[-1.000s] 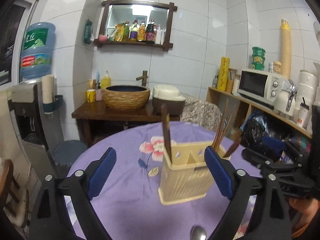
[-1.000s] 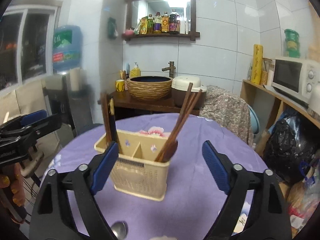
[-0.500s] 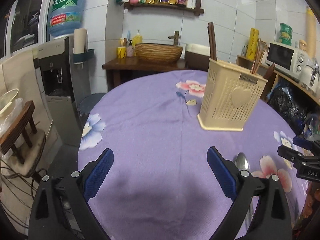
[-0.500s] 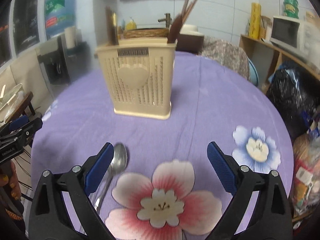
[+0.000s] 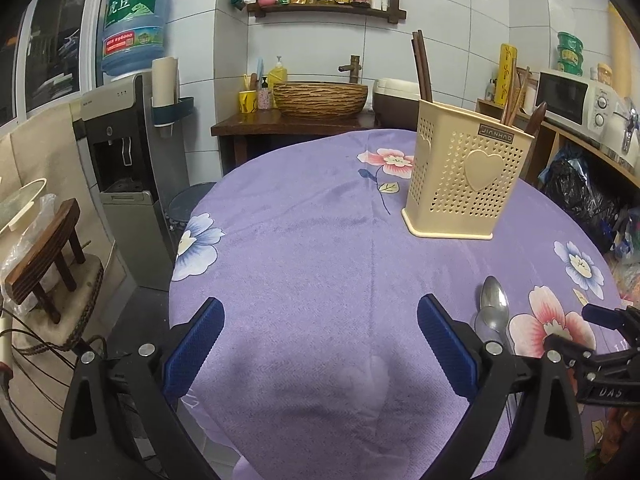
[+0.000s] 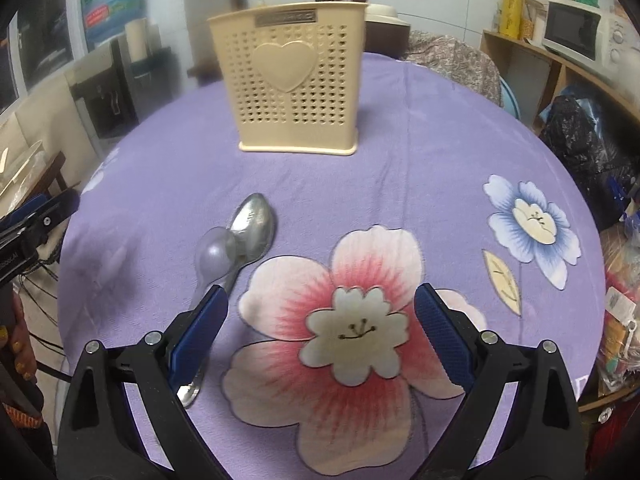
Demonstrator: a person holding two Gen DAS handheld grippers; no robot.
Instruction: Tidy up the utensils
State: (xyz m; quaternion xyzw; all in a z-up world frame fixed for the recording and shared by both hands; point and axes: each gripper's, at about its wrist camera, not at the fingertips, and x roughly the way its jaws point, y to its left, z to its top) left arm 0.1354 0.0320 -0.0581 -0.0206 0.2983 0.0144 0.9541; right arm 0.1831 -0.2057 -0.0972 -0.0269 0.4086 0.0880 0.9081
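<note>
A cream perforated utensil holder (image 5: 466, 174) with a heart stands on the purple flowered tablecloth (image 5: 304, 240); dark chopsticks and wooden utensils stick out of it. It also shows in the right wrist view (image 6: 298, 80). Two spoons lie overlapped on the cloth: a metal spoon (image 6: 254, 226) and a clear plastic spoon (image 6: 214, 258), seen in the left wrist view too (image 5: 493, 308). My left gripper (image 5: 318, 344) is open and empty over bare cloth. My right gripper (image 6: 318, 330) is open and empty, its left finger (image 6: 198, 330) just over the spoon handles.
The round table edge drops off at left near a water dispenser (image 5: 124, 136) and a wooden stool (image 5: 44, 248). A sink counter (image 5: 300, 120) stands behind. A shelf with a microwave (image 5: 576, 98) and black bags (image 5: 580, 196) are at right.
Both grippers have pulled back from the holder and come low over the cloth. The spoons now lie close in front of my right gripper.
</note>
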